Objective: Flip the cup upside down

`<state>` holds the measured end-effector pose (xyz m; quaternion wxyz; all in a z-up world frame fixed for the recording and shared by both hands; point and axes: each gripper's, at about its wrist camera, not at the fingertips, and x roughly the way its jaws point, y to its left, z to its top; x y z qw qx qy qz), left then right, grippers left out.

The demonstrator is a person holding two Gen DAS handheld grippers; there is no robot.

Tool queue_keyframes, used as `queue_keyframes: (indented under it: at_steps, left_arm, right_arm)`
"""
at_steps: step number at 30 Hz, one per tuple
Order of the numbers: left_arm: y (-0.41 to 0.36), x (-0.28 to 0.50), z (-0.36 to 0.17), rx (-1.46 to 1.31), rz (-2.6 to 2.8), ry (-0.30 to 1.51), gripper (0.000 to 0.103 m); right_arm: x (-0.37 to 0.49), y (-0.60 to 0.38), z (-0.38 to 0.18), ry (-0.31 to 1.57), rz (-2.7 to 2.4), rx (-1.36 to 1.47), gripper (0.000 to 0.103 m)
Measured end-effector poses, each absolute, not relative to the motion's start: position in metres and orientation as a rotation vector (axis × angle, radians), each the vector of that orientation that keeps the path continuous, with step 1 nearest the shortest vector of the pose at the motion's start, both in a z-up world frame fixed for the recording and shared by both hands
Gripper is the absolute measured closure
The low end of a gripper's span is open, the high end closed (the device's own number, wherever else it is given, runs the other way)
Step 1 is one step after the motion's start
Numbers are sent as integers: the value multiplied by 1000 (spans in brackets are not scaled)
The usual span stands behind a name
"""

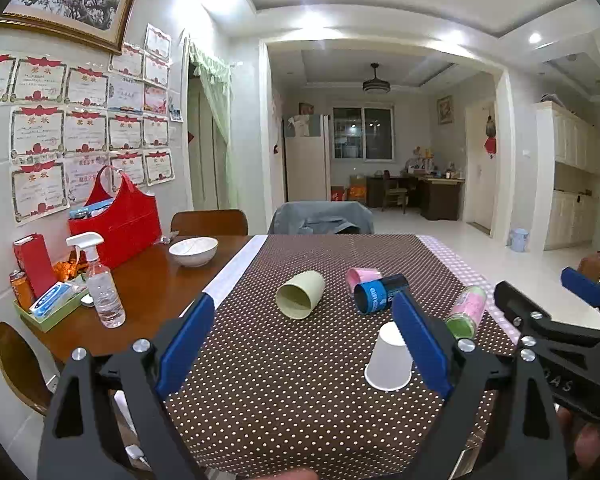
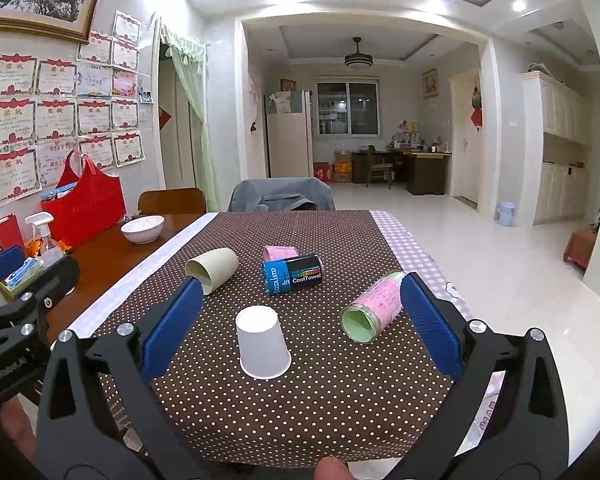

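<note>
White paper cup [image 2: 263, 347] stands inverted on the dotted cloth [image 2: 332, 412]; left gripper [image 1: 304, 336] and right gripper [image 2: 300, 320] spread, empty; withdraw clear without nudging it

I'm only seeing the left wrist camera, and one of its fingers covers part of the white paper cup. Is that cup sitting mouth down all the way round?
Observer: Yes. The right wrist view shows the whole white paper cup, with its rim flat on the dotted cloth and its base up.
Operator: Is the right gripper holding anything?
Observer: No. The right gripper is wide open, and the cup stands between its pads, apart from both.
Operator: What does the dark can's label say?
Observer: The blue and black can, lying on its side, reads CoolTowel.
</note>
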<state>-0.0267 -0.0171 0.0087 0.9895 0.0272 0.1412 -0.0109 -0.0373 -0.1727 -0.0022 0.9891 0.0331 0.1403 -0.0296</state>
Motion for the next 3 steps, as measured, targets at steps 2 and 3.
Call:
queue_keyframes:
  at_steps: [2,3]
  left_arm:
    - [-17,-27,9,58,-13,281,14]
    - [-17,-27,9,58,-13,280,14]
  right_arm:
    - [-37,-173,-2,283,-59,67,6]
    - [-37,-172,-2,283,-59,67,6]
